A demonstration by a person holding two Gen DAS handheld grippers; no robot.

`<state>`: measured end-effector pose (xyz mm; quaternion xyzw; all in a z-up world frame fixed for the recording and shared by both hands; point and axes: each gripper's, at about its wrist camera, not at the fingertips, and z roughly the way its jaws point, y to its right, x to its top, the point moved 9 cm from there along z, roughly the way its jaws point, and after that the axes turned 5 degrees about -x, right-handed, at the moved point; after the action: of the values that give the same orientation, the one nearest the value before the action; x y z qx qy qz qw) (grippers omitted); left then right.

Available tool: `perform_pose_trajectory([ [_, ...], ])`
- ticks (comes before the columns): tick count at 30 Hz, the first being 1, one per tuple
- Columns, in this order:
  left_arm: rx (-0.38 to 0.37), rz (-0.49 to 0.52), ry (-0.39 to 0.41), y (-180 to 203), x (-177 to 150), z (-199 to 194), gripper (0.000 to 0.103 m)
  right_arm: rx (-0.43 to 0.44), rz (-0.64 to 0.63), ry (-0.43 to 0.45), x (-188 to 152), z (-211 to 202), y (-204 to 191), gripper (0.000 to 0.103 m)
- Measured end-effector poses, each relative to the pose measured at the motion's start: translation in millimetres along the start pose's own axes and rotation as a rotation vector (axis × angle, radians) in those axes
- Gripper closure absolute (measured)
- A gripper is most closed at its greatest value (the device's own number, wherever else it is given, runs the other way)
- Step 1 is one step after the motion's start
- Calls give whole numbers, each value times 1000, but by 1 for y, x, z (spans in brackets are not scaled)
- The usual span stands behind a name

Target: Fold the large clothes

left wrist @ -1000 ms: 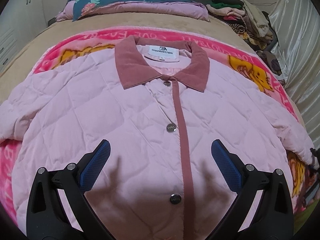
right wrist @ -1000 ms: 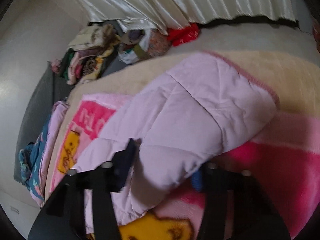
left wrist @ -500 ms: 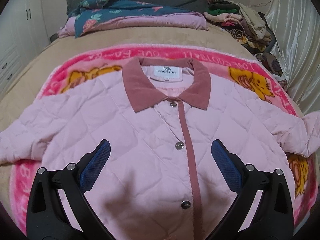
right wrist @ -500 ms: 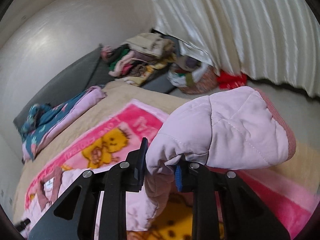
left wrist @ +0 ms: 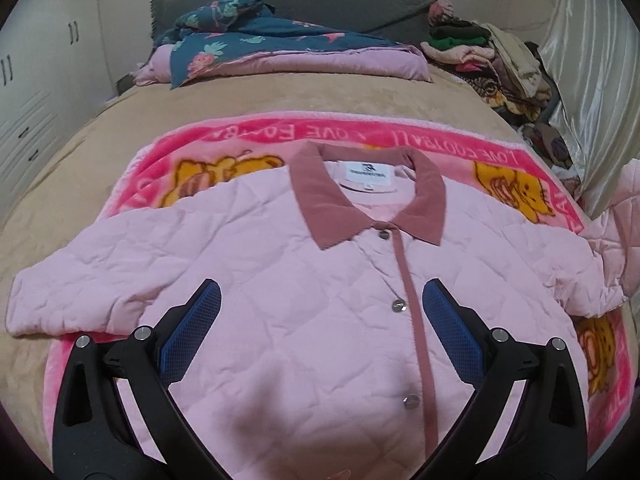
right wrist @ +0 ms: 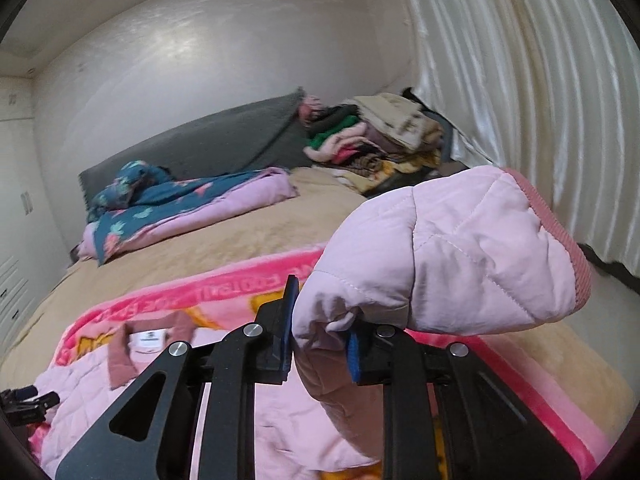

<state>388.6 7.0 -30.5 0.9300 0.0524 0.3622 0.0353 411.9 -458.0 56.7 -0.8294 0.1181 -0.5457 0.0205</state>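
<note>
Pale pink quilted jacket (left wrist: 280,280): puffy diamond stitching, dusty-rose corduroy collar (left wrist: 320,204) and placket, metal snap buttons (left wrist: 398,305). Lies front-up, buttoned, on fleecy hot-pink cartoon blanket (left wrist: 360,136) over tan bed (left wrist: 280,96). Left gripper (left wrist: 320,332) hovers above jacket chest, blue textured pads wide apart, empty. Right gripper (right wrist: 320,340), jaws just closing, clamped on lifted sleeve (right wrist: 460,256), ribbed cuff raised off bed.
</note>
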Motion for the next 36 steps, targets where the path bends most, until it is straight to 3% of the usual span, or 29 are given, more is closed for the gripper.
perform_pose_trajectory([
  [9,-25,-152,46,-62,15,-28,8,82,-126,19,9,-13,-88,84],
  [19,-43,-273,73,-114,9,-42,8,174,-283,8,-16,-17,-189,84],
  [28,-84,-368,83,-143,-4,-41,8,277,-391,-75,-73,-9,-266,84],
  [36,-167,-466,87,-151,-16,-32,8,339,-471,-229,-160,12,-313,84],
])
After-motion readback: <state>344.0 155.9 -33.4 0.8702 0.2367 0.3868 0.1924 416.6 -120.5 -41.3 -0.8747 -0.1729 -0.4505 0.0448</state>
